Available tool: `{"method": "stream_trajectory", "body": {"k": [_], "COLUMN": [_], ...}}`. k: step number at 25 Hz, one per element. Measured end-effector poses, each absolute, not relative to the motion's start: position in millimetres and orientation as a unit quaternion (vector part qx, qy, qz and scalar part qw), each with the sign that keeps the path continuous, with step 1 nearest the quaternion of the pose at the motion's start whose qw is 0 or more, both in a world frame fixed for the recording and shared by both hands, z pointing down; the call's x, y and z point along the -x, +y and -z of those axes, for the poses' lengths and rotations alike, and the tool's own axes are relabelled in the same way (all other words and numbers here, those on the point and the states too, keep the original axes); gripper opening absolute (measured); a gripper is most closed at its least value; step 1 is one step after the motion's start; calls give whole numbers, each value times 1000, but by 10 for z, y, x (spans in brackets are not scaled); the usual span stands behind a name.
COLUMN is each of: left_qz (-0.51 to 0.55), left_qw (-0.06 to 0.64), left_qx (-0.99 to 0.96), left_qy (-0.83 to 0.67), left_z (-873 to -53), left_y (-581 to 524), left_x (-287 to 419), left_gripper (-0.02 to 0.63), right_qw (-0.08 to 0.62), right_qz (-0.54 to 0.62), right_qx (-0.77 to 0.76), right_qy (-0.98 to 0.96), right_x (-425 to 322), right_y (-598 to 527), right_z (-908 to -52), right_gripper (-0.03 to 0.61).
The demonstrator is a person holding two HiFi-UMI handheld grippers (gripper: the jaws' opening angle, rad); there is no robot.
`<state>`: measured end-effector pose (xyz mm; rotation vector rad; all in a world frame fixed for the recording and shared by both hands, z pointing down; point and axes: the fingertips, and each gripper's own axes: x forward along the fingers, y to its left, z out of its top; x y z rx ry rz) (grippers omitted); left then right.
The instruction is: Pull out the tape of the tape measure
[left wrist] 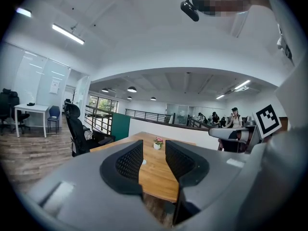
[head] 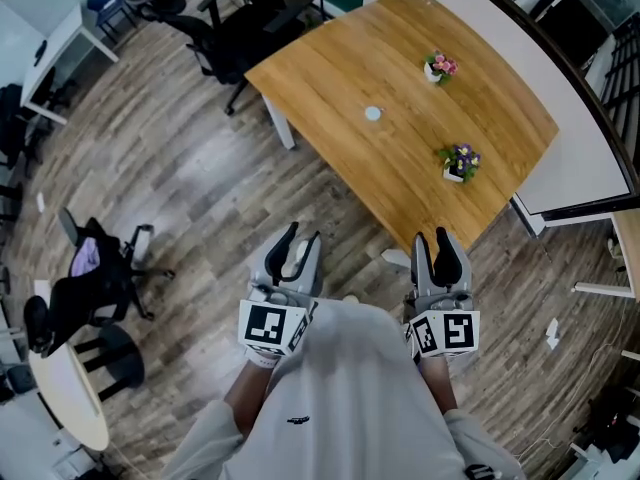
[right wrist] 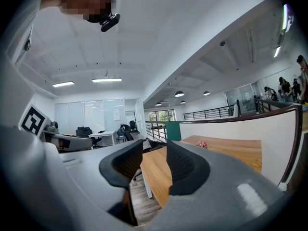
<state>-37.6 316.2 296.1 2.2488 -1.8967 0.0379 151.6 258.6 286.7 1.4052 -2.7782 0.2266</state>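
Tool L (head: 300, 238), tool R (head: 436, 238), level & abreast, jaws apart, empty, facing table (head: 330, 78)

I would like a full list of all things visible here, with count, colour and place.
table: one, light wood, ahead of the person
flower pots: two, white, pink and purple blooms, on the table's right part
small round thing: one, pale, table's middle; perhaps the tape measure
office chairs: several, black, left of and beyond the table
left tongs: one, grey, open, empty
right tongs: one, grey, open, empty
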Motion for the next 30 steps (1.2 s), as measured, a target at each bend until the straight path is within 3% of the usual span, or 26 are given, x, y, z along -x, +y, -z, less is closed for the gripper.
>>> {"method": "stream_trajectory", "body": {"k": [17,30], "left_qz": [-2,-8], "left_qw": [108,142], "left_qx": [-811,-843], "left_qy": [-575,-518], "left_z": [-2975,-3172], "left_y": [2168,1858], "left_x": [1524,1632], "left_gripper": [152,152], "right_qw": [-12,23], "right_qz": [-68,-92], "right_qx": [-519,-555], "right_qy": [-852,-826], "right_x": [-481,-233], "right_y": [1862,1791], "right_z": [-2705,-2860], "right_gripper": [149,149]}}
